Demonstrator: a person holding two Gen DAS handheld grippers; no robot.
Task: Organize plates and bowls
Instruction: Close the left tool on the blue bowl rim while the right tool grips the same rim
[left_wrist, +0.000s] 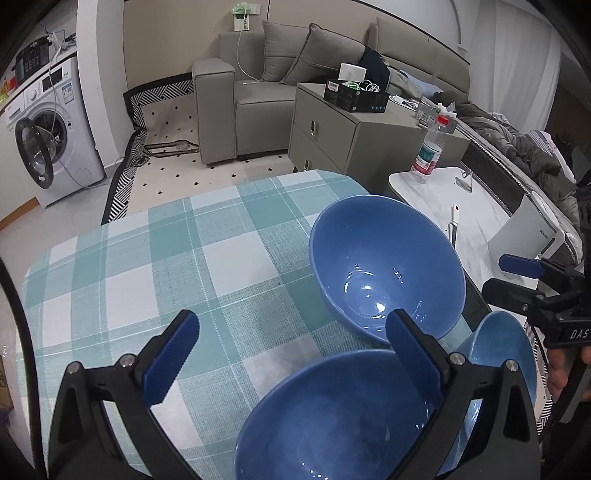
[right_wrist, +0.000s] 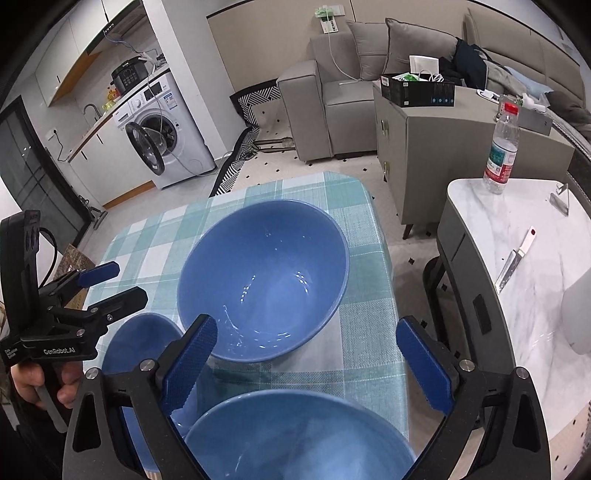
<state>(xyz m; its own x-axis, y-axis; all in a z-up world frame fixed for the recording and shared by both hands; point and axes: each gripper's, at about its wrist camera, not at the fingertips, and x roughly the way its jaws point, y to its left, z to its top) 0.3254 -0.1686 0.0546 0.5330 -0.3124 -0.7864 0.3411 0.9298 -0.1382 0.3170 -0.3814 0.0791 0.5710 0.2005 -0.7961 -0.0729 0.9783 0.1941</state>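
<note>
Three blue bowls stand on a table with a teal checked cloth (left_wrist: 147, 266). The far bowl (left_wrist: 384, 266) also shows in the right wrist view (right_wrist: 266, 280). The near big bowl (left_wrist: 332, 417) lies under my left gripper (left_wrist: 291, 354), which is open and empty above its rim. In the right wrist view another big bowl (right_wrist: 299, 439) sits below my open, empty right gripper (right_wrist: 310, 365), and a smaller bowl (right_wrist: 140, 339) stands to its left. The left gripper (right_wrist: 110, 284) shows there open; the right gripper (left_wrist: 506, 277) shows open in the left wrist view, beside a third bowl (left_wrist: 506, 347).
A white marble side table (right_wrist: 517, 280) stands to the right with a water bottle (right_wrist: 500, 155), a knife (right_wrist: 517, 258) and a white appliance (left_wrist: 524, 229). Behind are a grey cabinet (left_wrist: 332, 129), a sofa (left_wrist: 258, 74) and a washing machine (left_wrist: 48, 129).
</note>
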